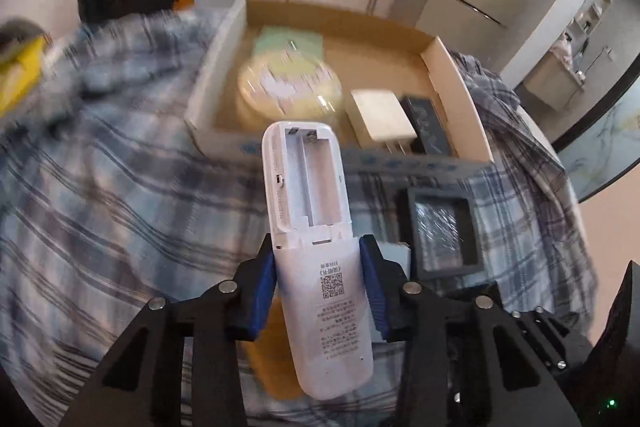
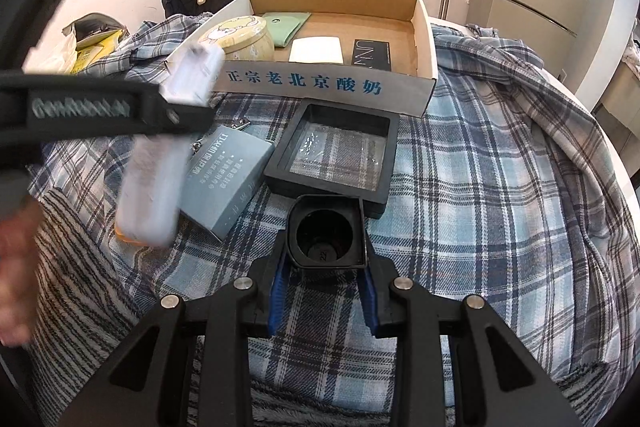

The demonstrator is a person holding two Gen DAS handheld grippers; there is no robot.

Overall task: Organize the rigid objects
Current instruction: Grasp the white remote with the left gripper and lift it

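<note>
**Both tongs loaded, carton half filled**

The left gripper [image 1: 318, 291] is clamped on a white remote control [image 1: 316, 247], its blue pads pressing the lower body; the open battery bay points away toward the carton. The right gripper [image 2: 325, 291] is clamped on a small black square cup [image 2: 327, 233], mouth facing the camera.

Just beyond the right tongs lies a black square frame box [image 2: 336, 155] with a clear film window, and to its left a grey-blue booklet box [image 2: 228, 179], both on the plaid cloth [image 2: 480, 211].

Farther off, the shallow cardboard carton [image 2: 324, 85] holds a round cream tin [image 2: 240, 37], a green pouch [image 2: 286, 25], a white flat box [image 2: 316, 51] and a black box [image 2: 372, 55].

Only the right view shows the carton's blue lettering and the left gripper from the side, blurred, with what may be a hand [image 2: 16, 251] at the frame edge. Only the left view shows the remote's QR label.
</note>
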